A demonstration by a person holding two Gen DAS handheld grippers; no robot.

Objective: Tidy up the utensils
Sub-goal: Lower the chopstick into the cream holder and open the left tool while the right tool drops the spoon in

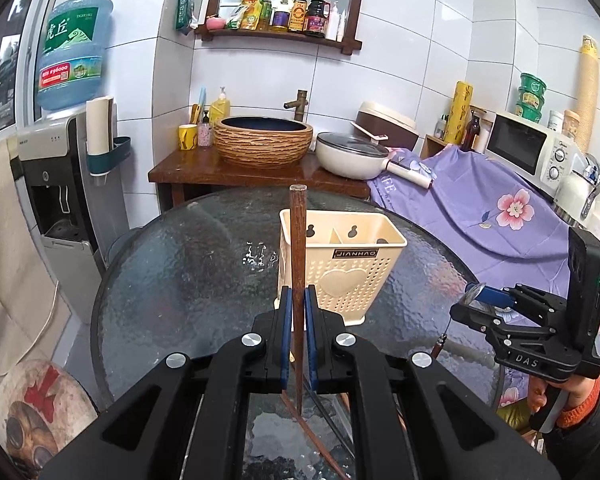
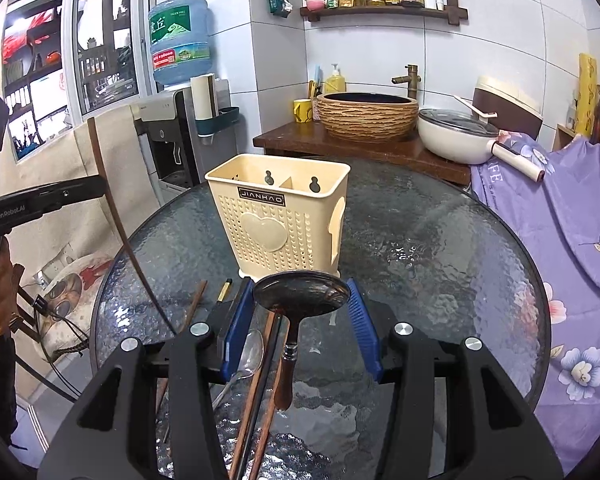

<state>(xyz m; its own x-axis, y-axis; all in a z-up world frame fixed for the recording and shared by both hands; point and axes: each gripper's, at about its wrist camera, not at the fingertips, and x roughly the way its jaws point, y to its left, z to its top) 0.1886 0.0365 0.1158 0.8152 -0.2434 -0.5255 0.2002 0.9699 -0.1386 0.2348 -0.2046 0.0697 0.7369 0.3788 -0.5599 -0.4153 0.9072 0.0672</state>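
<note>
My left gripper [image 1: 298,298] is shut on a brown wooden chopstick [image 1: 299,240]. The chopstick stands upright in front of the cream perforated utensil holder [image 1: 342,272] on the round glass table [image 1: 188,280]. My right gripper [image 2: 299,289] is shut on the bowl of a dark metal spoon [image 2: 300,294], and the spoon's wooden handle hangs down toward the table. The holder [image 2: 280,216] stands just beyond the spoon, with its two compartments open at the top. The left wrist view shows the right gripper [image 1: 474,300] at the right, above the table edge.
Several loose utensils lie on the glass below my right gripper: chopsticks [image 2: 260,392], a silver spoon [image 2: 249,354] and a black stick with a yellow band [image 2: 224,292]. A wooden counter with a basin [image 1: 262,142] and a white pan [image 1: 350,156] stands behind the table. A purple floral cloth [image 1: 500,216] covers the right side.
</note>
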